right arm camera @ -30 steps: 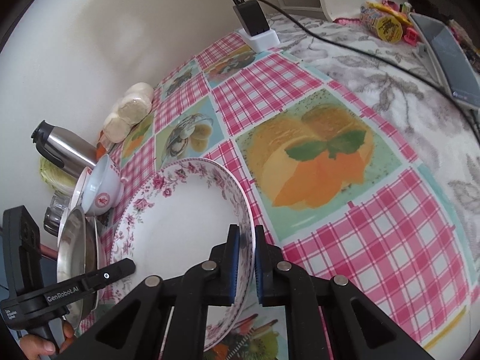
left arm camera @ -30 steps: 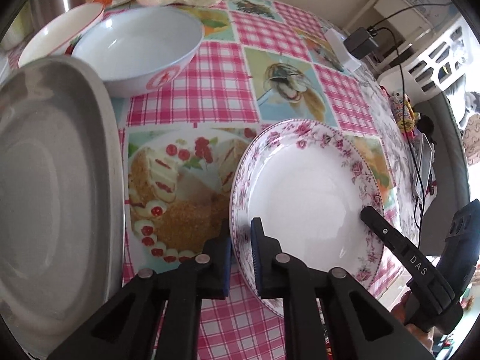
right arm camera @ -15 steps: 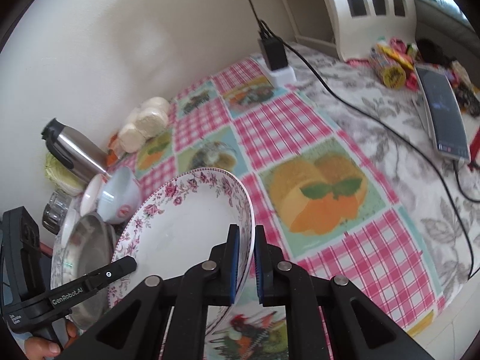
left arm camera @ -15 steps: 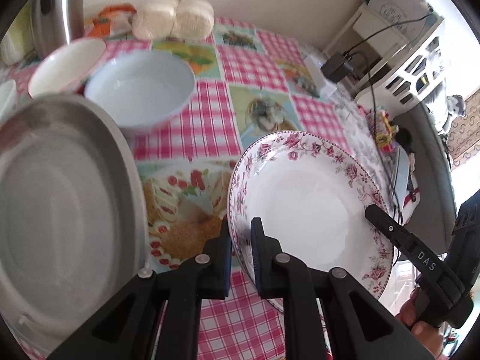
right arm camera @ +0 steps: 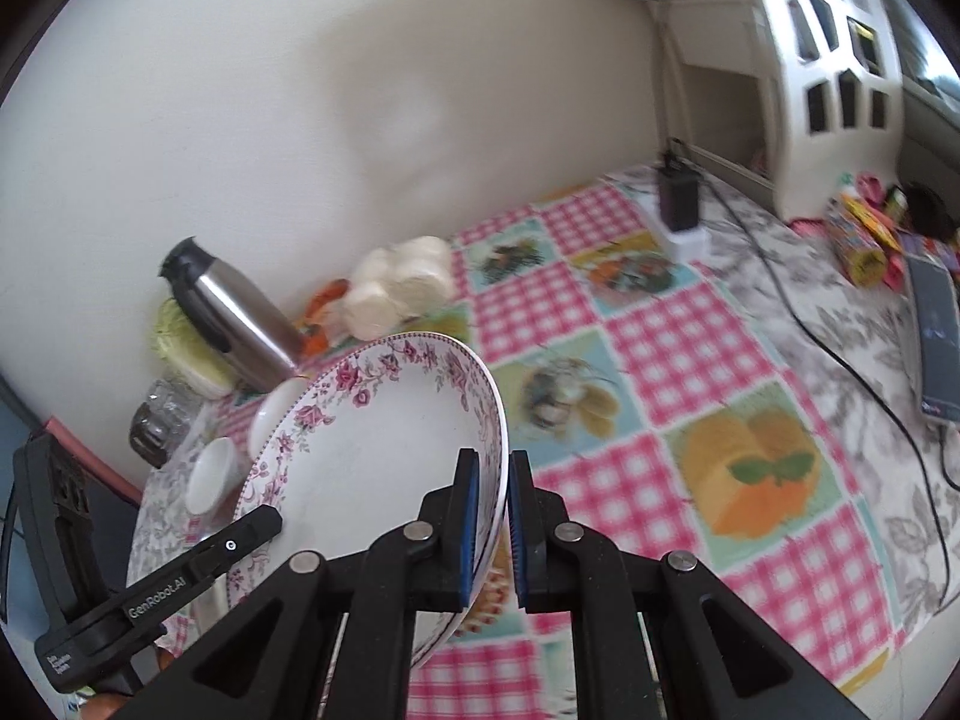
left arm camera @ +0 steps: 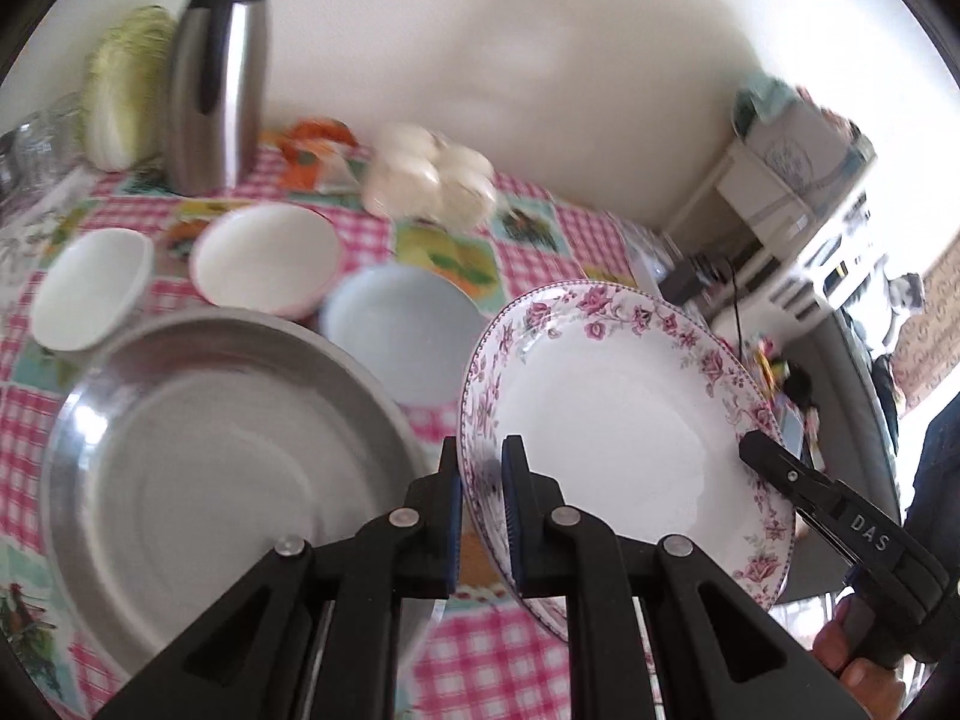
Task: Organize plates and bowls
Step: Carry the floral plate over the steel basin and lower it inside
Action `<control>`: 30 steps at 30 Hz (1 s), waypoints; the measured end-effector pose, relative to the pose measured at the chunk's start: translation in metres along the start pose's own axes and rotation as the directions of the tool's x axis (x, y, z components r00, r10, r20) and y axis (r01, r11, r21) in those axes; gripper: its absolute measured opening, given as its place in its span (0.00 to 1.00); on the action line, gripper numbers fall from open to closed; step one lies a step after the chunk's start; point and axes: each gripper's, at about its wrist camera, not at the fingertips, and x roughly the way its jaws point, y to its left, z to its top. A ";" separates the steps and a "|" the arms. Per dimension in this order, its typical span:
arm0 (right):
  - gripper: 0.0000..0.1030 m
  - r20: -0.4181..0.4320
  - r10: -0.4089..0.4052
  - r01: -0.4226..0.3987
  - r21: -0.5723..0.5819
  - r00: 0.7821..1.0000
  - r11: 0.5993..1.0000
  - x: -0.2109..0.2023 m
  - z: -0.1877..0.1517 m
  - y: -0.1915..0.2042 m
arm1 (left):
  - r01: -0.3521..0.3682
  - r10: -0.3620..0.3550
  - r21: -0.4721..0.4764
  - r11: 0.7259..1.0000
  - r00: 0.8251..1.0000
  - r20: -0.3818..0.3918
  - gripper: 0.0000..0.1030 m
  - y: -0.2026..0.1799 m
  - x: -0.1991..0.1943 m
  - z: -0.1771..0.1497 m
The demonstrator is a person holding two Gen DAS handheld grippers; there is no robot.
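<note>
I have the floral plate (left arm camera: 624, 432) pinched on two opposite sides of its rim, and it hangs tilted above the table (right arm camera: 648, 360) rather than resting on it. My left gripper (left arm camera: 482, 516) is clamped onto the near edge of the rim, one blue pad on the underside and one on the white inner face. My right gripper (right arm camera: 493, 516) is closed tight on the opposite edge in the same way, with the rim between its pads. In the left wrist view the right gripper shows as a black finger lying over the far rim, with part of a hand (left arm camera: 852, 654) beneath it.

Just beside the plate, to its left in the left wrist view, sits a large steel dish (left arm camera: 198, 468), partly under my left gripper. Beyond the dish stand three bowls: a pale blue bowl (left arm camera: 402, 336) next to the plate's far edge, a pink-rimmed white bowl (left arm camera: 267, 258) behind it, and a small white bowl (left arm camera: 90, 288) further left. Whether the bowls touch one another I cannot tell through the blur.

Against the wall stand a steel flask (left arm camera: 216, 72) and, beside it, a cabbage (left arm camera: 123, 96). A bag of pale buns (left arm camera: 429, 180) lies near them on the pink checked tablecloth (right arm camera: 654, 348). Off to the right, a black charger (right arm camera: 678, 204) sits in a white socket block, with a cable trailing across the grey patterned cloth.
</note>
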 end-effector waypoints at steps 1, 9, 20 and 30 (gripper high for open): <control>0.10 0.002 0.011 -0.011 -0.007 1.000 1.000 0.001 0.002 0.009 | -0.005 0.006 -0.014 1.000 1.000 0.010 0.12 0.006 -0.002 0.002; 0.10 -0.002 0.072 -0.072 -0.045 0.997 0.996 0.015 0.009 0.058 | -0.030 0.038 -0.097 0.995 0.996 0.084 0.12 0.052 -0.031 0.012; 0.10 -0.034 0.121 -0.121 -0.008 0.992 0.993 0.049 -0.011 0.090 | -0.074 0.093 -0.230 0.970 0.993 0.072 0.12 0.098 -0.034 0.005; 0.10 -0.020 0.124 -0.124 0.007 0.992 0.992 0.047 -0.012 0.090 | -0.104 0.115 -0.223 0.969 0.993 0.035 0.12 0.098 -0.032 0.003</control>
